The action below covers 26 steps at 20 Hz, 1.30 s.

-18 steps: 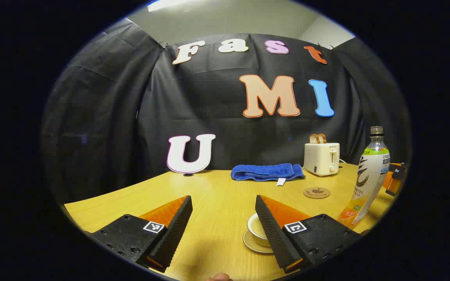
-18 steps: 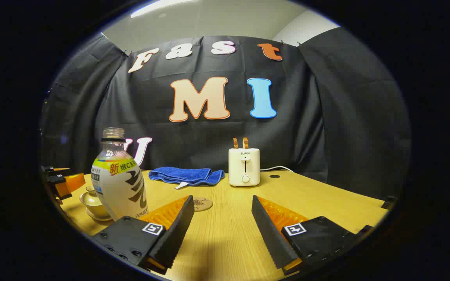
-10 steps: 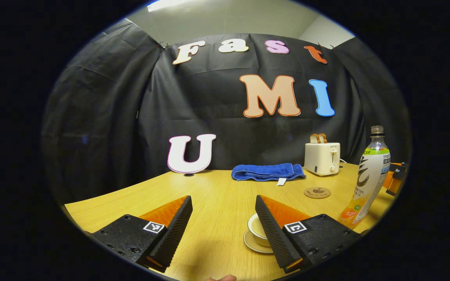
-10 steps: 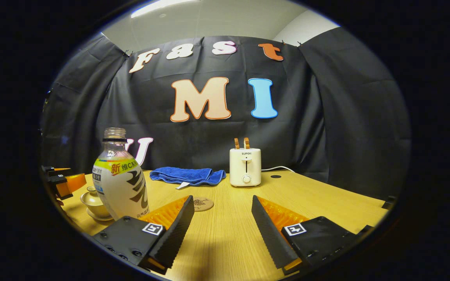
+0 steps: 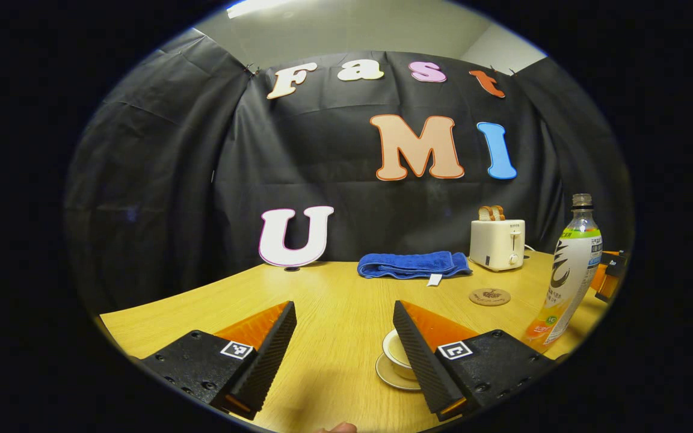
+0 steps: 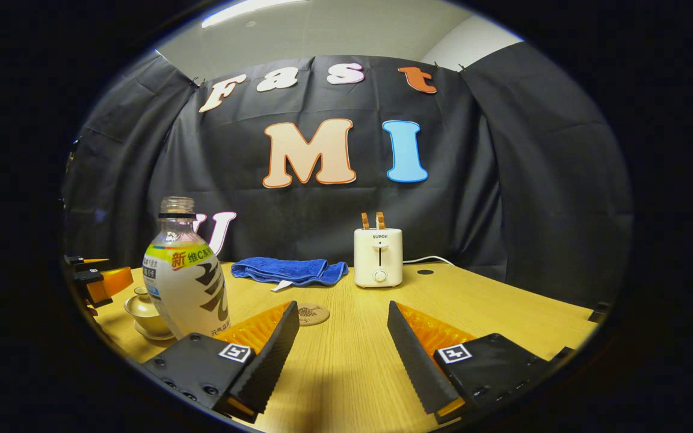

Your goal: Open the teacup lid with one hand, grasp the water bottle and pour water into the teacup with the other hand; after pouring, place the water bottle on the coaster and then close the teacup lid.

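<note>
A capless water bottle [image 5: 569, 270] with a white and green label stands upright on the wooden table, right of my left gripper [image 5: 343, 310]. That gripper is open and holds nothing. The pale teacup [image 5: 396, 353] on its saucer [image 5: 387, 377] sits low, partly hidden behind the right finger. In the right gripper view the bottle [image 6: 185, 279] stands at the left. The teacup [image 6: 145, 308], lid with knob [image 6: 140, 291] on it, is behind the bottle. My right gripper [image 6: 343, 308] is open, empty, and right of the bottle. A round coaster [image 6: 312, 314] lies just beyond its left finger.
A folded blue towel [image 5: 412, 264] and a cream toaster [image 5: 497, 243] with toast stand at the back of the table. The coaster [image 5: 489, 296] lies between towel and bottle. The other gripper [image 6: 94, 279] shows at the far left, near the teacup. The table edge curves away on both sides.
Almost nothing differs; both grippers stay open and the views drift only slightly. The bottle and teacup have not moved.
</note>
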{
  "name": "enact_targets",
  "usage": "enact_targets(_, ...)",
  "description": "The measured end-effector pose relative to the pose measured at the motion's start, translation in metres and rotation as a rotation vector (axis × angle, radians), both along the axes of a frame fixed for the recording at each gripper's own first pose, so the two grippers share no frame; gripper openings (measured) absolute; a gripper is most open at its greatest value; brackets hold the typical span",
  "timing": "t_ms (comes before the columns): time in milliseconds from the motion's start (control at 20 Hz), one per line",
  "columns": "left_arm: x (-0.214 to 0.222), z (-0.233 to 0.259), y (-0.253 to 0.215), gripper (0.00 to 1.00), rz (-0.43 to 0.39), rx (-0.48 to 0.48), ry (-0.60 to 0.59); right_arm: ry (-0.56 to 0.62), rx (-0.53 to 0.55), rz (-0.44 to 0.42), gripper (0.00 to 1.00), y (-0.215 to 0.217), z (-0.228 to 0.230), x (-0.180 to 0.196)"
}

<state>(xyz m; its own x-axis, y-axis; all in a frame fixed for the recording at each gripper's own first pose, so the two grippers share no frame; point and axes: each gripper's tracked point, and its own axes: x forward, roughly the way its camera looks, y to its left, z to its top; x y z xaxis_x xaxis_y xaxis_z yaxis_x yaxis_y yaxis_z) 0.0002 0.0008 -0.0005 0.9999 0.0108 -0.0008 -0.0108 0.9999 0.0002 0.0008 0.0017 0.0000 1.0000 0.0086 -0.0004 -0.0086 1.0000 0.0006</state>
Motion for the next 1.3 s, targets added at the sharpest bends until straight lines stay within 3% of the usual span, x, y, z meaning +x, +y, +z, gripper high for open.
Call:
enact_targets(500,-0.001,0.002,-0.005,0.95,-0.022,-0.009,-0.003,0.001,0.001,0.008,0.95,0.002,-0.001,-0.001)
enact_targets(950,0.006,0.003,-0.052,0.95,-0.161,-0.003,0.056,-0.001,0.001,0.009,0.96,0.002,0.000,-0.001)
enact_targets(1300,0.009,-0.012,-0.075,0.87,-0.229,0.036,0.152,0.000,0.001,0.015,0.95,0.003,0.000,-0.001)
